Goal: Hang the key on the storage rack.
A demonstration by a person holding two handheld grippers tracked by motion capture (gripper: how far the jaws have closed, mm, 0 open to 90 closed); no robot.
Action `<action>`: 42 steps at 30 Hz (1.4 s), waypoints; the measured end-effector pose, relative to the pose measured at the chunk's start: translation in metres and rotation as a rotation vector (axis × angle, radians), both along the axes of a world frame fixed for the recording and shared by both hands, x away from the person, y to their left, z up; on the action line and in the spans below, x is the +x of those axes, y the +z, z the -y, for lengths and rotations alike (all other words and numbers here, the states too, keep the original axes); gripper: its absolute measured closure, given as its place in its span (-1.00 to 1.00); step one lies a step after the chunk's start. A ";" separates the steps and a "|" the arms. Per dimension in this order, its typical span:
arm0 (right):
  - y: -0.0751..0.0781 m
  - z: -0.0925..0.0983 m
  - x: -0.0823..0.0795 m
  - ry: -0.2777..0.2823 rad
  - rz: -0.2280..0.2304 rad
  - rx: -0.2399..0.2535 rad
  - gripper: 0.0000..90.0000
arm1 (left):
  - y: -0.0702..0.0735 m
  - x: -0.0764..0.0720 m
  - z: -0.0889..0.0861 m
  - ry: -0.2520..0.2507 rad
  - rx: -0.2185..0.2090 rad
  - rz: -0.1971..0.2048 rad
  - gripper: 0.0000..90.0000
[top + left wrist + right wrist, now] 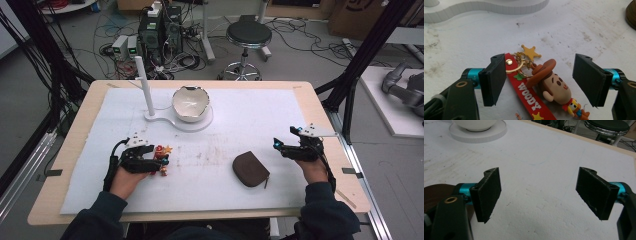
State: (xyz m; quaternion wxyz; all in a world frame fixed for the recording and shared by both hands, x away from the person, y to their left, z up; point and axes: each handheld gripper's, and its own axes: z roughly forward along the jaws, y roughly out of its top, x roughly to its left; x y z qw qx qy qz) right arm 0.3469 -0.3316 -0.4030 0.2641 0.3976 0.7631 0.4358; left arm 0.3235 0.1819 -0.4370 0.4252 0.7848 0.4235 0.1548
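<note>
Red Woody keychain [541, 87] lying on white mat [240, 120] between left gripper's [541, 80] spread jaws, strap against one pad, other pad clear, right gripper [539, 192] open over bare mat, brown pouch [250, 169] between hands, bowl [190, 103] beyond.

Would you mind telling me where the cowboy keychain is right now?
In the high view the cowboy keychain lies on the white mat's left side, between the open jaws of the left gripper, in front of the bowl.
</note>
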 end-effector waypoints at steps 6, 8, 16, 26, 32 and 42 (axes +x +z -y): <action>0.000 0.000 0.000 -0.001 0.001 -0.006 -0.54 | 0.001 0.000 0.005 -0.036 0.054 -0.012 0.20; 0.000 0.000 0.000 -0.002 -0.002 -0.005 -0.54 | 0.001 0.002 0.004 -0.047 0.048 -0.012 0.25; -0.001 -0.001 -0.001 -0.001 -0.004 -0.011 -0.54 | 0.008 0.014 -0.015 -0.024 -0.050 0.067 0.80; -0.001 0.001 -0.001 -0.003 -0.005 -0.013 -0.54 | 0.010 0.002 -0.009 0.013 -0.063 -0.019 0.28; -0.002 0.001 -0.001 -0.001 -0.007 -0.012 -0.54 | 0.004 0.001 0.002 0.022 -0.022 -0.063 0.14; -0.002 -0.001 -0.002 0.005 -0.009 -0.021 -0.54 | 0.000 0.023 0.002 -0.124 -0.060 -0.048 0.32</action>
